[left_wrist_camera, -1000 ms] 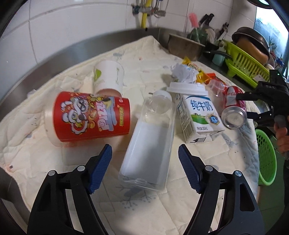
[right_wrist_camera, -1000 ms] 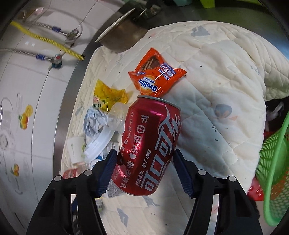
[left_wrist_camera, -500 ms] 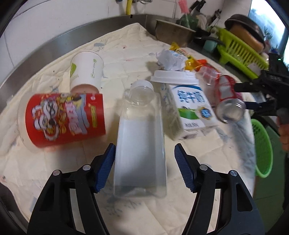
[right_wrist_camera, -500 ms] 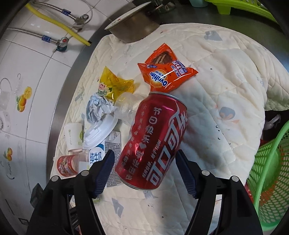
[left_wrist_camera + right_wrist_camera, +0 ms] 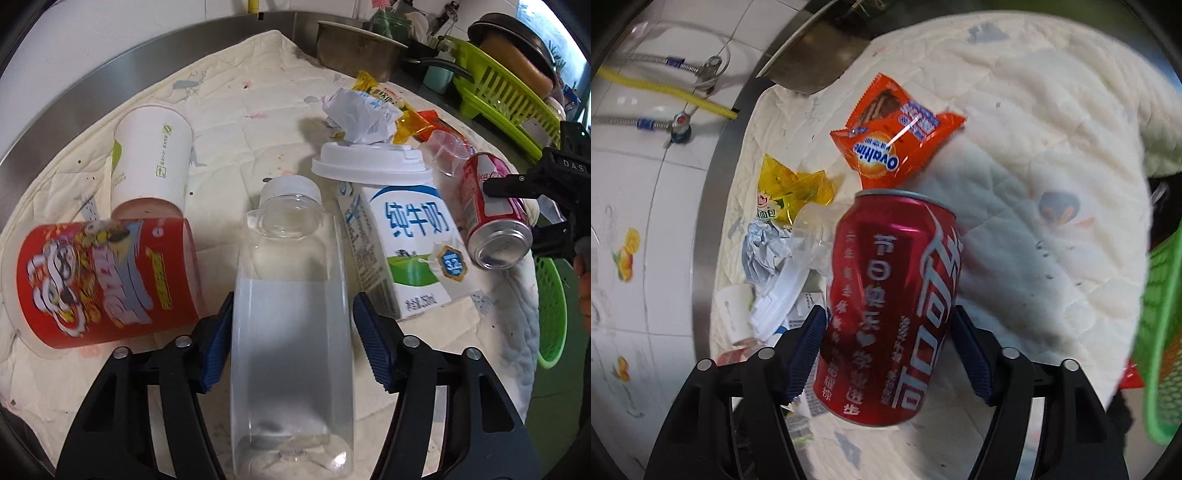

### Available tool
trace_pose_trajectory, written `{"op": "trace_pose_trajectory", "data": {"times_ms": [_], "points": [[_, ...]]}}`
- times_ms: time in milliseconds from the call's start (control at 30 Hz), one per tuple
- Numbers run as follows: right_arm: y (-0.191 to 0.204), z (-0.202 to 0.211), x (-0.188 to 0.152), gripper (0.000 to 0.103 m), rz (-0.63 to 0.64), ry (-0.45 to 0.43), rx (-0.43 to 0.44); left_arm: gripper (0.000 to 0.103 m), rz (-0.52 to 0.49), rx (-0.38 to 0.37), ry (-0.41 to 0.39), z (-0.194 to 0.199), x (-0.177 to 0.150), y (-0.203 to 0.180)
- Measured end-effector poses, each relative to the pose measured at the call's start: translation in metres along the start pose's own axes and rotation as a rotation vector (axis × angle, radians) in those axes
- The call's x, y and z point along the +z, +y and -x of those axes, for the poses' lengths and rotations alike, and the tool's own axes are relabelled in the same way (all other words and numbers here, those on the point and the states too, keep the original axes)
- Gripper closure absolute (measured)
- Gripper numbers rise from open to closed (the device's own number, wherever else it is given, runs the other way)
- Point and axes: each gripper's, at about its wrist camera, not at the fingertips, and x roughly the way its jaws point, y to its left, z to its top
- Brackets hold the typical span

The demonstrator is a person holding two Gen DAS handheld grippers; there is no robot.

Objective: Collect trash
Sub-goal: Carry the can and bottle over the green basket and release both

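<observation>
A clear plastic bottle [image 5: 291,321] with a white cap lies on the quilted cloth between the pads of my left gripper [image 5: 293,336]; both pads sit against its sides. My right gripper [image 5: 888,349] is shut on a red cola can [image 5: 890,306], held above the cloth; the can also shows in the left wrist view [image 5: 493,218]. Around the bottle lie a red snack cup [image 5: 99,280], a white paper cup [image 5: 151,162], a milk carton [image 5: 410,243] and a white lid [image 5: 369,166]. An orange Ovaltine wrapper [image 5: 894,136], a yellow wrapper [image 5: 790,188] and crumpled paper [image 5: 761,251] lie beyond the can.
A green basket [image 5: 1160,332] stands off the cloth's right edge; it also shows in the left wrist view [image 5: 550,314]. A metal bowl [image 5: 354,48] and a green dish rack [image 5: 506,92] stand at the back. A steel rim and tiled wall [image 5: 646,184] bound the cloth.
My left gripper has moved forward over the clear bottle and closed in until the pads reach its sides. My right gripper still holds the can and has shifted slightly.
</observation>
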Motion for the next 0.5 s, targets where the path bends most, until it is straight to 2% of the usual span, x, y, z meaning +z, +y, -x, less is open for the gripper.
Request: {"op": "trace_pose_trajectory", "data": {"times_ms": [33, 267, 400, 500], "points": [[-0.001, 0.0, 0.0, 0.039, 0.0, -0.004, 0.006, 0.049, 0.002, 0.007, 0.0, -0.001, -0.001, 0.001], [0.007, 0.018, -0.017, 0.039, 0.119, -0.041, -0.003, 0.05, 0.048, -0.014, -0.022, 0.009, -0.01, 0.005], [0.005, 0.043, -0.035, 0.039, 0.184, -0.044, 0.039, 0.05, 0.067, -0.03, -0.063, 0.03, -0.024, 0.004], [-0.002, 0.073, -0.051, 0.04, 0.258, -0.074, 0.039, 0.05, 0.081, -0.038, -0.098, 0.053, -0.035, 0.002]]}}
